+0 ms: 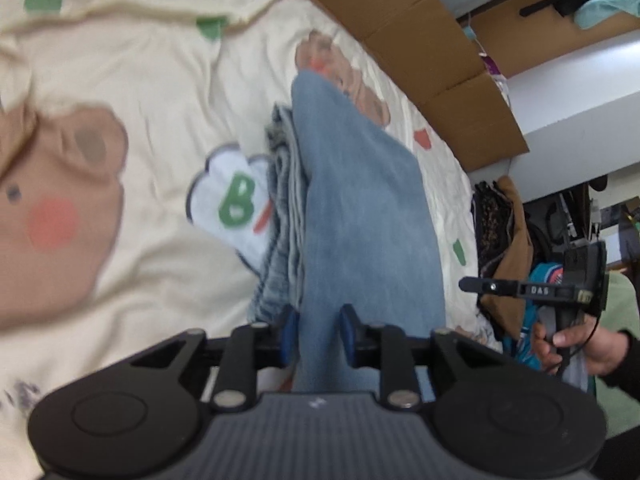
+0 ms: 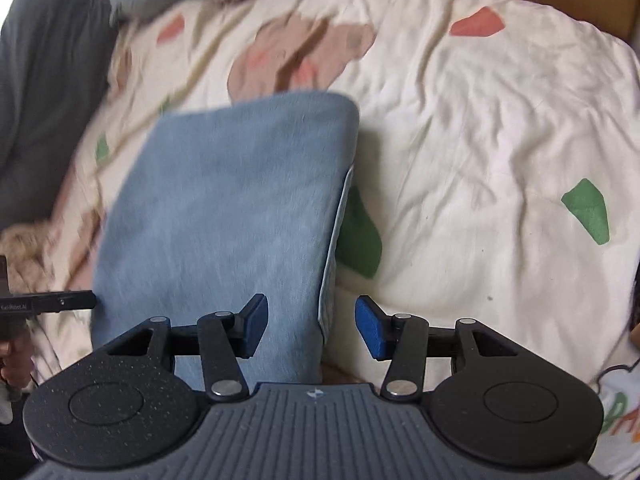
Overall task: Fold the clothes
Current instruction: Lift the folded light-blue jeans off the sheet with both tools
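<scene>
On the bed, over a cream quilt (image 2: pixel 480 140) printed with brown bears and green and red patches, we see the folded jeans (image 2: pixel 224 208) lying toward the middle of the surface. Their denim is pale blue and soft-looking, the top fold smooth and rounded at the far end, and in the left wrist view the jeans (image 1: pixel 360 208) show stacked layers with frayed, greyish edges along their left side. The quilt is rumpled cotton, creased all over, with a white cloud patch bearing a green letter beside the jeans.

Our left gripper (image 1: pixel 320 334) has its blue pads drawn close together on a fold of denim that runs up between them, so it is pinching the jeans at their near end. Our right gripper (image 2: pixel 311 326) is spread wide: its left pad sits over the near edge of the jeans and its right pad hangs over bare quilt, neither pressing on anything that we can make out. From the left wrist view we also see the right gripper (image 1: pixel 468 285) from the side, held in the right hand (image 1: pixel 576 348), off the right edge of the bed.

Brown cardboard (image 1: pixel 432 52) lines the far edge of the bed. A dark grey blanket (image 2: pixel 44 92) lies at the far left corner.
</scene>
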The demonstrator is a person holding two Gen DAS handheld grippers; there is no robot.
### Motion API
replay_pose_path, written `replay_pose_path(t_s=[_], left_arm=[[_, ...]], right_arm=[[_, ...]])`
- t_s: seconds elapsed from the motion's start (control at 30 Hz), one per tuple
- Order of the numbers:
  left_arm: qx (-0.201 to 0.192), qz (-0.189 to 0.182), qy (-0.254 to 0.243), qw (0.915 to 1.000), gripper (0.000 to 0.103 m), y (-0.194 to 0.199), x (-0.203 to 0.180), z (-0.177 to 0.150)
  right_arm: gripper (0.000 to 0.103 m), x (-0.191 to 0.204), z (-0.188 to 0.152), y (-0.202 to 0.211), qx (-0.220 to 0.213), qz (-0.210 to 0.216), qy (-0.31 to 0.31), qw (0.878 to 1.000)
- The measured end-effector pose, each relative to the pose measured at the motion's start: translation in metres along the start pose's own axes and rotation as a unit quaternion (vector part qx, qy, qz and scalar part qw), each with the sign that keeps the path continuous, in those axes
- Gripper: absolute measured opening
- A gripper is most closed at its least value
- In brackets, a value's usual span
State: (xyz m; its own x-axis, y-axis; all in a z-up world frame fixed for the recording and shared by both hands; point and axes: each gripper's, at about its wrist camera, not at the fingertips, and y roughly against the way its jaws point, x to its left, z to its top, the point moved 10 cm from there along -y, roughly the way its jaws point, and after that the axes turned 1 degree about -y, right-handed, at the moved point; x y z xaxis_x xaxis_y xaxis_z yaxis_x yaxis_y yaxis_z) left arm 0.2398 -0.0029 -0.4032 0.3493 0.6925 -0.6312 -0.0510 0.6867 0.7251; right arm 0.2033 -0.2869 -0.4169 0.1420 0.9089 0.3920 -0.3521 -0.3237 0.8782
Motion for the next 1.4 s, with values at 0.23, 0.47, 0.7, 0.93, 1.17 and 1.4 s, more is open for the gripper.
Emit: replay_pose_path(t_s=[0.23,0.47,0.7,0.93,1.17,1.4], left_arm=[[0.006,0.051,-0.035,0.9981,0.065,-0.009,-0.003,0.028],[0.027,0.067,-0.042,0.9965,0.067,-0.037,-0.002,0.046],[0.051,0.066,-0.039,0.9958,0.067,-0.067,-0.002,0.054],[0.036,0.013,0.004,0.9993,0.074,-0.087,0.008,0.050],[0.022,-0.042,0.039,0.9981,0.075,-0.094,0.018,0.045],[0.032,-0.074,0.052,0.9954,0.066,-0.099,0.015,0.043]], right_arm=[[0.065,-0.006,0.014,-0.012,-0.048,0.044,-0.001,0.998],[0.068,-0.016,0.014,-0.028,-0.069,0.091,-0.037,0.993],[0.067,-0.017,0.022,-0.043,-0.073,0.117,-0.049,0.989],[0.055,-0.018,0.021,-0.066,-0.032,0.154,-0.079,0.984],[0.055,-0.008,0.029,-0.086,-0.008,0.174,-0.081,0.981],[0.025,-0.003,0.034,-0.083,-0.008,0.180,-0.081,0.980]])
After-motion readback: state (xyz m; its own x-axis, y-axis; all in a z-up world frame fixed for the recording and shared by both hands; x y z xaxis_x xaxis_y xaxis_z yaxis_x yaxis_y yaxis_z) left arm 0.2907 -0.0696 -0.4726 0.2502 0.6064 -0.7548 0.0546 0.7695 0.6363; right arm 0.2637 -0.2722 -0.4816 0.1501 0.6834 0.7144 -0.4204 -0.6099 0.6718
